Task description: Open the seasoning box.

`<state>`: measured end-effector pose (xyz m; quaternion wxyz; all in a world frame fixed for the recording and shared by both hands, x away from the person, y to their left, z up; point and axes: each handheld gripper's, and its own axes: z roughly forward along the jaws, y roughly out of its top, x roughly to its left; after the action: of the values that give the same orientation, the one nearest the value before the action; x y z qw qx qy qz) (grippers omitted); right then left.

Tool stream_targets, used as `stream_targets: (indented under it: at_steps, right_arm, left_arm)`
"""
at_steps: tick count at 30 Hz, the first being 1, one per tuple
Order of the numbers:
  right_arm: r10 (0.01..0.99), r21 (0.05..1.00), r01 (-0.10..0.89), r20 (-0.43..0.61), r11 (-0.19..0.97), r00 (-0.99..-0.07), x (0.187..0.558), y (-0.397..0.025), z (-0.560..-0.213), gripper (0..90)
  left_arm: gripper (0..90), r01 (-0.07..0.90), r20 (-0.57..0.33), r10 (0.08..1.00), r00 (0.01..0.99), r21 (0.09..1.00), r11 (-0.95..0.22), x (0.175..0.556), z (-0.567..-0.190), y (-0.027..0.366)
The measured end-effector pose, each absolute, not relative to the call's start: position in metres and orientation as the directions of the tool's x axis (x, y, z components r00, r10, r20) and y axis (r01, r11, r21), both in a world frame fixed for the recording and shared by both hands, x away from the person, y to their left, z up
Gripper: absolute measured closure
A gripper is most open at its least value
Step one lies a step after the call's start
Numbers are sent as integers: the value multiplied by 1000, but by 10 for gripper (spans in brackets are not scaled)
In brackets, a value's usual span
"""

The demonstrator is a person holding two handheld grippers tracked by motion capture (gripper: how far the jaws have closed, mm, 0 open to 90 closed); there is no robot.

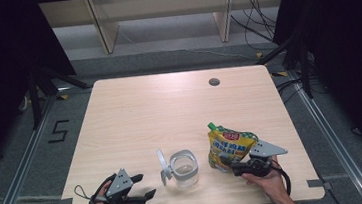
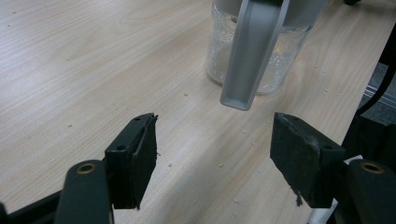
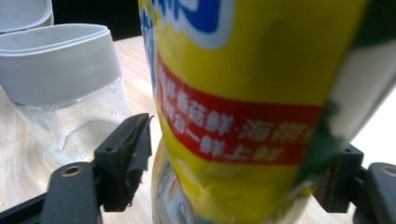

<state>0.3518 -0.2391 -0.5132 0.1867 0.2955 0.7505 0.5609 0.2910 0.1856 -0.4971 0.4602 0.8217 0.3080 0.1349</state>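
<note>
A clear jar [image 1: 184, 169] with a grey rim stands near the table's front edge, its flip lid [image 1: 163, 165] hanging open on the left side. My left gripper [image 1: 144, 185] lies open just left of the jar. In the left gripper view the gripper [image 2: 215, 154] has bare table between its jaws, and the lid [image 2: 252, 51] and jar [image 2: 287, 56] are ahead of it. A yellow pouch [image 1: 228, 147] with a green cap stands upright to the right of the jar. My right gripper [image 1: 227, 165] is open at the pouch's base. Its jaws [image 3: 238, 168] stand wide on either side of the pouch [image 3: 243, 93].
The light wooden table [image 1: 170, 113] has a cable hole [image 1: 214, 82] at the back right. Small crumbs [image 2: 219, 164] dot the wood near the jar. Wooden shelf legs and loose cables stand on the floor beyond the table. The jar [image 3: 60, 70] sits close beside the pouch.
</note>
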Motion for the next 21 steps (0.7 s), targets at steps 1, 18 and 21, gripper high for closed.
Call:
stream_targets:
  at_steps: [1,18,21]
  right_arm:
    - [647,959,190,8,212,-763,355,-240,-514,282]
    - [643,976,176,52,131,-764,366,-232,-518,377]
    - [628,976,177,58,130,-776,367,-231,-518,380]
  left_arm:
    - [312,368,-36,616,787,829,-422,292,-496,187]
    - [311,366,-39,605,796,827,-428,292,-497,185]
    - [311,366,-39,604,796,826,-429,292,-496,186]
